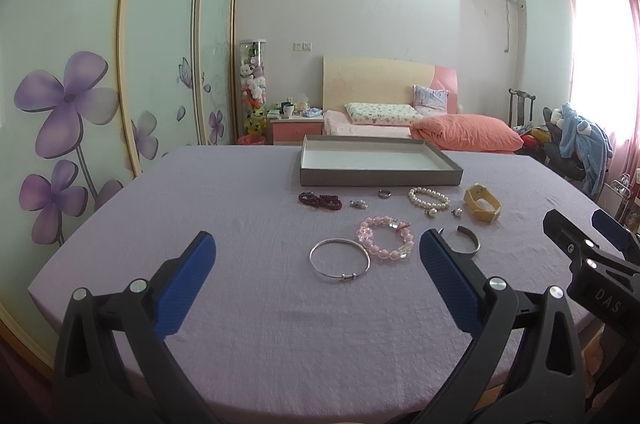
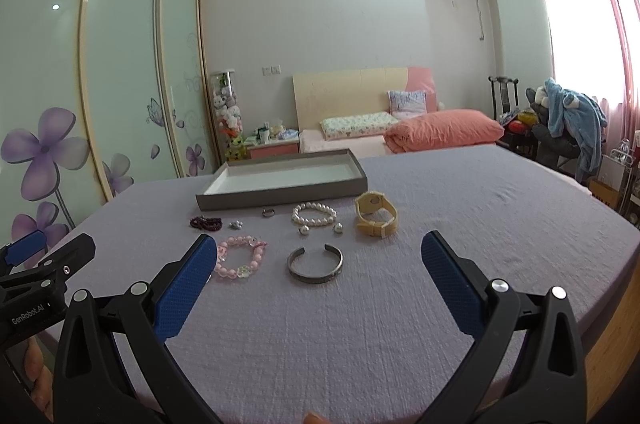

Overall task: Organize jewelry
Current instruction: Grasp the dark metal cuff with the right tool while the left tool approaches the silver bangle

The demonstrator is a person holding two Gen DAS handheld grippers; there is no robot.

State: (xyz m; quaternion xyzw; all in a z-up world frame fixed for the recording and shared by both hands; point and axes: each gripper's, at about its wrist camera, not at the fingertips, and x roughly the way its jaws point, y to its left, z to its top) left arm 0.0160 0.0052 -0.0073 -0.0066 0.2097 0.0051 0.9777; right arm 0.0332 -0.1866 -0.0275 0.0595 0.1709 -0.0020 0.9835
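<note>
Jewelry lies on a lilac tablecloth in front of an empty grey tray. There is a silver bangle, a pink bead bracelet, a dark open cuff, a pearl bracelet, a yellow watch, dark red beads, a ring and small pearl earrings. My left gripper is open and empty, just short of the bangle. My right gripper is open and empty, just short of the cuff.
The table is covered in lilac cloth; its near edge curves off at both sides. The right gripper's body shows at the right edge of the left wrist view. A wardrobe, a bed and a chair with clothes stand behind.
</note>
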